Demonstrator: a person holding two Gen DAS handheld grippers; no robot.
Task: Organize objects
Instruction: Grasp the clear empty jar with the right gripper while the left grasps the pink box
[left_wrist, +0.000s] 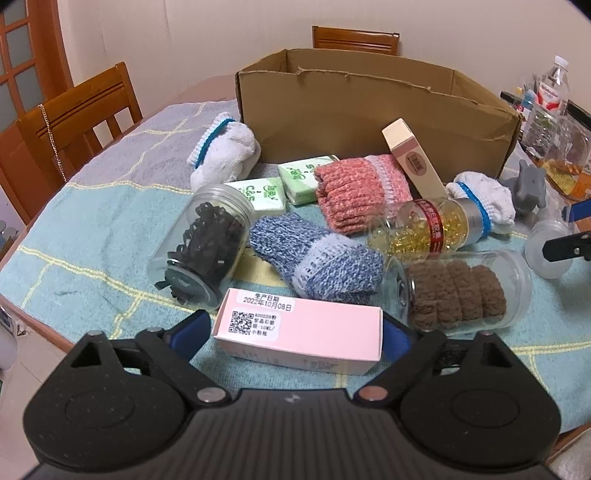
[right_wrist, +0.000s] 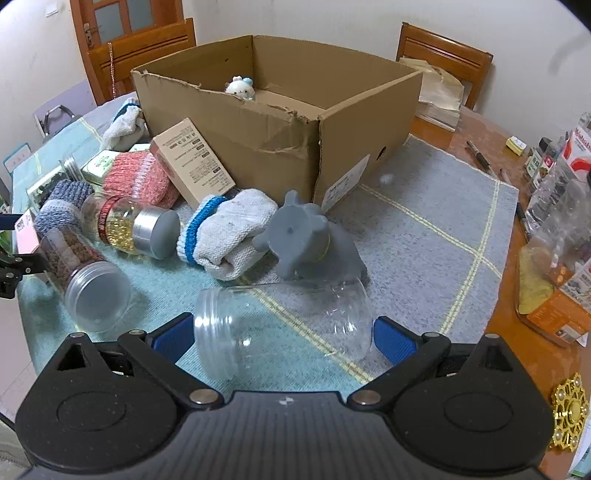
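The left gripper (left_wrist: 297, 334) straddles a pink box (left_wrist: 301, 338) that lies on its side on the teal and grey checked cloth (left_wrist: 92, 236), near the table's front edge; its blue pads stand at the two ends of the box, and whether they already press on it I cannot tell. Just beyond the box lie a jar of black bits (left_wrist: 201, 251), a blue knitted sock (left_wrist: 317, 260) and a jar of brown rings (left_wrist: 458, 291), all on their sides. Farther back a pink knitted sock (left_wrist: 360, 194), a bottle of yellow capsules (left_wrist: 428, 229) and two green tissue packs (left_wrist: 284, 182) sit before the open cardboard box (left_wrist: 373, 122). The right gripper (right_wrist: 282, 338) frames an empty clear plastic jar (right_wrist: 282, 326) lying on its side on the cloth, mouth to the left; its blue pads sit just beside the jar's two ends, with a sliver of gap on the right, so the jaws look released. Behind the jar a grey rubber toy (right_wrist: 303, 236) rests against a rolled white sock (right_wrist: 231, 230)
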